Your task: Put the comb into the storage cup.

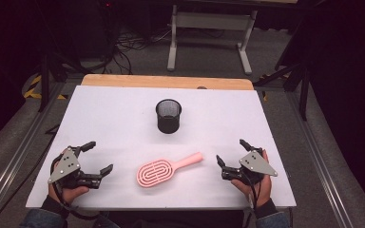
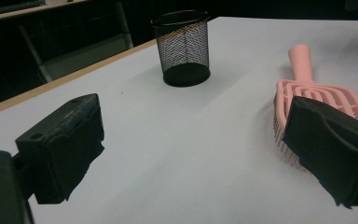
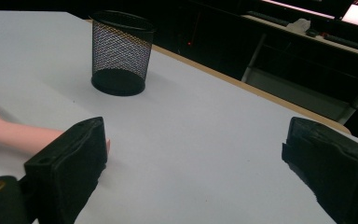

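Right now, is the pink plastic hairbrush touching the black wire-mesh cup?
Apart. The high view shows bare white table between the pink plastic hairbrush and the black wire-mesh cup, which stands farther back.

High view overhead, gripper views low, sharing mesh cup (image 1: 168, 115)

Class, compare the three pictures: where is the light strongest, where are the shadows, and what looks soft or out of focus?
High view: the white table is brightly lit, surroundings dark; cup and brush cast only faint shadows. Left gripper view: the near tongs look soft, the brush sharper, with a soft shadow beside the cup. Right gripper view: dim, grainy background behind the cup.
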`<state>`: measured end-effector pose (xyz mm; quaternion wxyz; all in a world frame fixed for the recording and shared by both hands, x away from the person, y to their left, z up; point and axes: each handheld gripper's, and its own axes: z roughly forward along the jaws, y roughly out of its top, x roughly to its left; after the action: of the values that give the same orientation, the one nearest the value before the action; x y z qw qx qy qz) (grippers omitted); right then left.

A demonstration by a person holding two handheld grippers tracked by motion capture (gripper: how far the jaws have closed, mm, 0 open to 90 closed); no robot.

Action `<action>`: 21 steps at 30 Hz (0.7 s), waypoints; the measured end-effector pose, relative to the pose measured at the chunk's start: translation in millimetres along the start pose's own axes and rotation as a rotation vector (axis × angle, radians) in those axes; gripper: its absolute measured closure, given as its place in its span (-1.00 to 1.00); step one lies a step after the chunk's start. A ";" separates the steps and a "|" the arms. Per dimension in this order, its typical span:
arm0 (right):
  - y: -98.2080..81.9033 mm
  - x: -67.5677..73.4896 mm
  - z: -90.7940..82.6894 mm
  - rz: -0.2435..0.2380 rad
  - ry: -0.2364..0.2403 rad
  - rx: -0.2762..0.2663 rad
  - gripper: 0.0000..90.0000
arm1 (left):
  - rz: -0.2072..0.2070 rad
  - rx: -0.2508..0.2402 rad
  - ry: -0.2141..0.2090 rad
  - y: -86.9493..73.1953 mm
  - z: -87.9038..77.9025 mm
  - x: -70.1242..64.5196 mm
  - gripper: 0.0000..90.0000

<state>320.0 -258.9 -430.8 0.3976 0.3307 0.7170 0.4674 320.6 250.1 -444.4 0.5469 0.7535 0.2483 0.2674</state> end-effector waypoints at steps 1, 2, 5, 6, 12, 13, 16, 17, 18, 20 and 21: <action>0.1 0.5 0.4 -0.003 0.001 0.001 -0.85 | 0.007 0.004 0.001 -0.1 0.3 -0.2 -0.87; 0.4 1.0 0.6 -0.008 0.004 0.003 -0.86 | 0.001 0.006 -0.004 -0.4 0.6 -0.8 -0.87; 1.0 1.5 1.1 -0.013 0.009 0.006 -0.86 | 0.002 0.001 0.002 -0.3 -1.2 -0.3 -0.88; 1.5 1.7 1.8 -0.009 0.008 0.004 -0.86 | 0.000 0.001 0.004 -0.6 -1.5 -0.1 -0.88; 7.0 2.0 8.1 -0.008 0.026 0.016 -0.86 | -0.007 0.002 0.007 -1.4 -2.2 0.8 -0.88; 7.0 2.0 8.1 -0.008 0.026 0.016 -0.86 | -0.007 0.005 0.005 -1.9 -1.4 0.5 -0.88; 11.5 0.7 14.7 0.010 0.045 0.017 -0.83 | -0.001 0.008 0.006 -1.9 -1.6 -0.6 -0.88; 13.3 0.6 17.6 0.014 0.057 0.024 -0.82 | 0.001 0.008 0.007 -1.9 -2.0 -0.2 -0.88; 16.8 1.2 23.9 0.013 0.062 0.037 -0.74 | -0.007 0.008 0.005 -2.5 -1.7 -0.1 -0.88; 18.5 1.3 27.1 0.020 0.071 0.042 -0.71 | -0.007 0.008 0.005 -2.6 -1.7 -0.1 -0.88; 20.3 1.5 30.3 0.022 0.070 0.047 -0.66 | -0.006 0.007 0.005 -2.7 -1.8 -0.2 -0.88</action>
<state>348.1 -238.3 -419.8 0.3593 0.3313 0.7376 0.4659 319.1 252.0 -446.5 0.5444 0.7540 0.2530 0.2665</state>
